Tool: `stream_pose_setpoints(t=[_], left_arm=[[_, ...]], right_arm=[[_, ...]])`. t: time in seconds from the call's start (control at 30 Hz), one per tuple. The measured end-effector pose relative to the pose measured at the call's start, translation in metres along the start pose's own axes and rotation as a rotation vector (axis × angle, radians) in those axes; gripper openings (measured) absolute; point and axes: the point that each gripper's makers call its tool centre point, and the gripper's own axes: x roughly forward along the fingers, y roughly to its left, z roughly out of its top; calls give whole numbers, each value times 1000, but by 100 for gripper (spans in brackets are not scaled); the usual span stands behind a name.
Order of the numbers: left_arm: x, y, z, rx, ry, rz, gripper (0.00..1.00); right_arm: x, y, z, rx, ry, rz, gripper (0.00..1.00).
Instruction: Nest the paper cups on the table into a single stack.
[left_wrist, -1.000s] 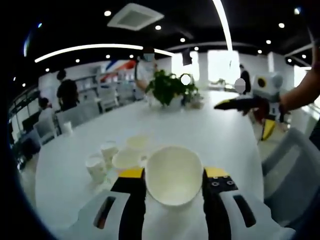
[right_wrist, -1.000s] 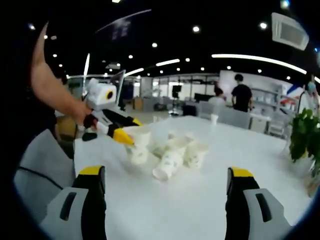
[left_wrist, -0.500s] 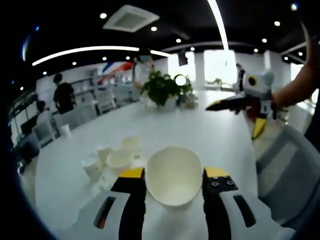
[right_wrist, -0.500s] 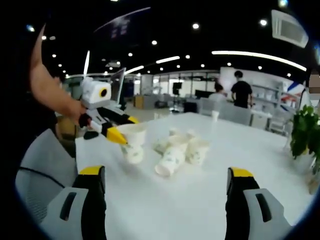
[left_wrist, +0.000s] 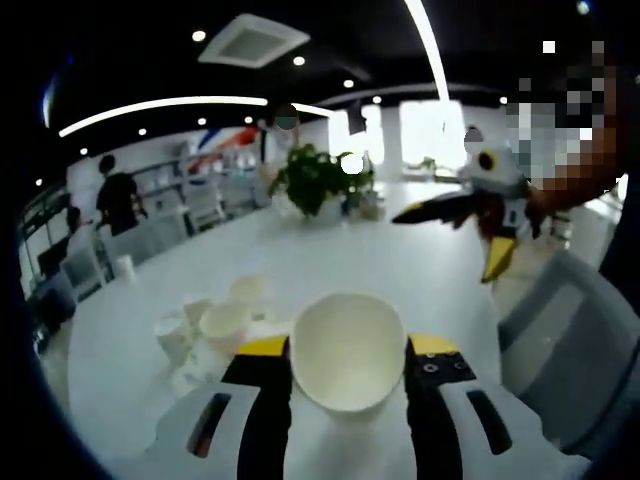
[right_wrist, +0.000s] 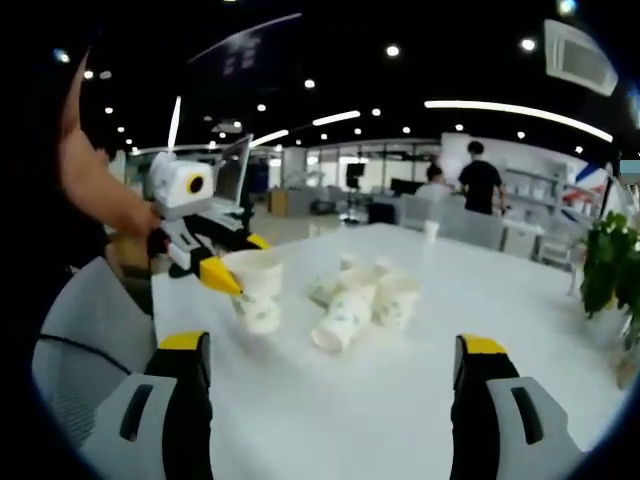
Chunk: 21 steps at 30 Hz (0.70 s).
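Observation:
My left gripper (left_wrist: 347, 350) is shut on a white paper cup (left_wrist: 347, 348), its open mouth facing the camera in the left gripper view. From the right gripper view the same cup (right_wrist: 255, 292) hangs in the left gripper (right_wrist: 228, 270) just above the white table (right_wrist: 400, 390). Several loose patterned cups (right_wrist: 360, 300) lie and stand in a cluster mid-table, seen also as cups (left_wrist: 215, 320) left of my held cup. My right gripper (right_wrist: 330, 370) stands wide open with nothing between its jaws; it appears in the left gripper view as the right gripper (left_wrist: 470, 215) held above the table's right side.
A potted plant (left_wrist: 318, 180) stands at the far end of the table (left_wrist: 400, 260). Grey chairs (left_wrist: 560, 340) line the table's edge. A lone cup (right_wrist: 428, 236) sits at a far edge. People stand in the background.
The left gripper with its cup has drifted slightly left and lower in the right gripper view. The right gripper has shifted left in the left gripper view. Loose cups unmoved.

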Motion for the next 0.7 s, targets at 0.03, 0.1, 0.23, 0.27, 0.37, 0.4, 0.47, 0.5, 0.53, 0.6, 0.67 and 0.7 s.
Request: stream_pose_setpoints(t=[0.03,0.1,0.23,0.27,0.37,0.4,0.47,0.5,0.53,0.6,0.67,0.7], left_arm=[[-1,-2,0,-1,-2,-2,42],[-1,-6,-1,2,0,-7,42],[-4,-13,-1,-8,-6,-12,42],[-4,-14,-1,-9,-7,-12,42],[-6,-18,-1,-1,-6,-15,42],[-7,-19,-1,9,-3,-17,42],[-10,-19,-1,4,-4,-20,42],[-11,-20,-2,2,-2,-23,43],[-12,-21,-3,6,0,-26,43],[-14,-25,-3,1,3,-37,43],[-15,-29,-2,-7,-2,-45,43],[-15,-31,-3,0,-2,-46,42]], right_arm=[[0,1,0,3,-1,4,100],[-2,2,-1,-1,5,3,100],[-4,3,-2,-4,6,2,100],[-5,3,-3,-5,8,1,100],[-6,3,-4,-6,16,0,100],[-6,3,-4,-5,16,-1,100],[-7,4,-3,-1,8,1,100],[-8,5,0,9,-5,6,100],[-8,5,-1,7,-4,4,99],[-7,5,-3,-2,4,1,99],[-7,6,-2,8,0,3,100],[-7,6,-1,4,-1,2,100]])
